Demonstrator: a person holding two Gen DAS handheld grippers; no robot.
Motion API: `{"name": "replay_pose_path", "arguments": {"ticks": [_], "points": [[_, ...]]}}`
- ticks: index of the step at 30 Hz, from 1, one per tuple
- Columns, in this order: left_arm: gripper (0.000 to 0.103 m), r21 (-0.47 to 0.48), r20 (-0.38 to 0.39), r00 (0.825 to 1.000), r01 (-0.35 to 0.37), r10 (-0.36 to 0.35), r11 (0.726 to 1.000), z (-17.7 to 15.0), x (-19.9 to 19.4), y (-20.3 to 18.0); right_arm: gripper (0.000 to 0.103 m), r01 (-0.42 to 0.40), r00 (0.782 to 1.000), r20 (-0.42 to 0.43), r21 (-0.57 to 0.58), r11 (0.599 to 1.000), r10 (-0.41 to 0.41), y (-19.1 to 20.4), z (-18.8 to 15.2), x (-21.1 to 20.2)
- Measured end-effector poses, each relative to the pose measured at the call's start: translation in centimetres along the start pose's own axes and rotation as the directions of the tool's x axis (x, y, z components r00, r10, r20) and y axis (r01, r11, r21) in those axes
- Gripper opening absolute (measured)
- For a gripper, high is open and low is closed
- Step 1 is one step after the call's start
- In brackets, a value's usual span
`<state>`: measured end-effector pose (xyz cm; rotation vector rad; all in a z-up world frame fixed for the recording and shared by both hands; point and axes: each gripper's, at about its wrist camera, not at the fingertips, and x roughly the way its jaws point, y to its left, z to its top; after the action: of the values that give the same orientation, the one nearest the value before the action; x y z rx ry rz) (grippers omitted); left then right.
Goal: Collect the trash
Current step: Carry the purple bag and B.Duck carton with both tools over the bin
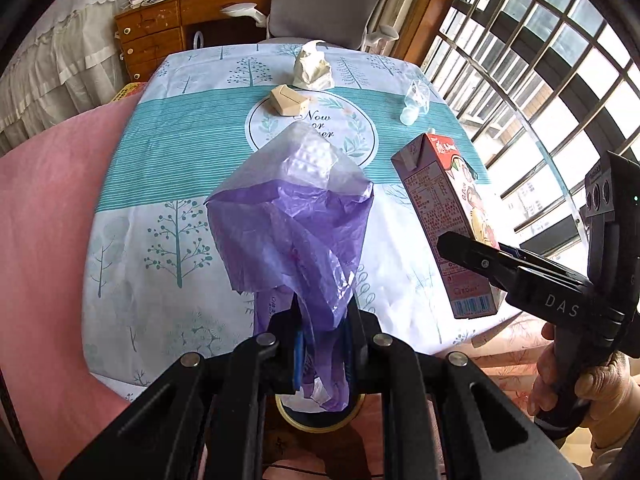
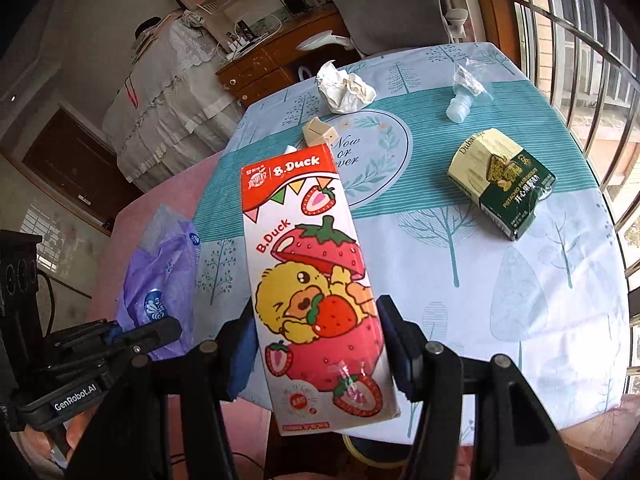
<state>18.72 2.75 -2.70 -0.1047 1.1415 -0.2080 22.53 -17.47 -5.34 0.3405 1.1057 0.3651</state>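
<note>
Tablecloth (image 2: pixel 500 280): left gripper (image 1: pixel 324 344) jaws clamp purple wrapper (image 1: pixel 296 236); right gripper (image 2: pixel 320 344) jaws clamp carton (image 2: pixel 316 280).

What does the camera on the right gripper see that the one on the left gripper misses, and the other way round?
Only the right view shows the green snack box on the tablecloth and the carton's duck picture. Only the left view shows the hand holding the right gripper. Both show the purple bag pinched in the left gripper, the carton, crumpled paper, the small beige box and the crushed clear bottle.
</note>
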Motion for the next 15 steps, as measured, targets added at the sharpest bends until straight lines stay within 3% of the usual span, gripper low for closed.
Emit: {"name": "replay_pose_path", "arguments": {"ticks": [6, 15], "points": [[0.013, 0.087, -0.036, 0.998, 0.049, -0.046, 0.995, -6.8, -2.2, 0.4, 0.056, 0.047, 0.999, 0.002, 0.105, 0.993, -0.048, 1.1, -8.7, -2.5], [0.013, 0.150, -0.175, 0.979, 0.130, -0.103, 0.980, -15.9, -1.5, -1.7, 0.056, 0.130, 0.988, -0.100, 0.144, 0.981, -0.116, 1.4, -18.5, -4.0]]}}
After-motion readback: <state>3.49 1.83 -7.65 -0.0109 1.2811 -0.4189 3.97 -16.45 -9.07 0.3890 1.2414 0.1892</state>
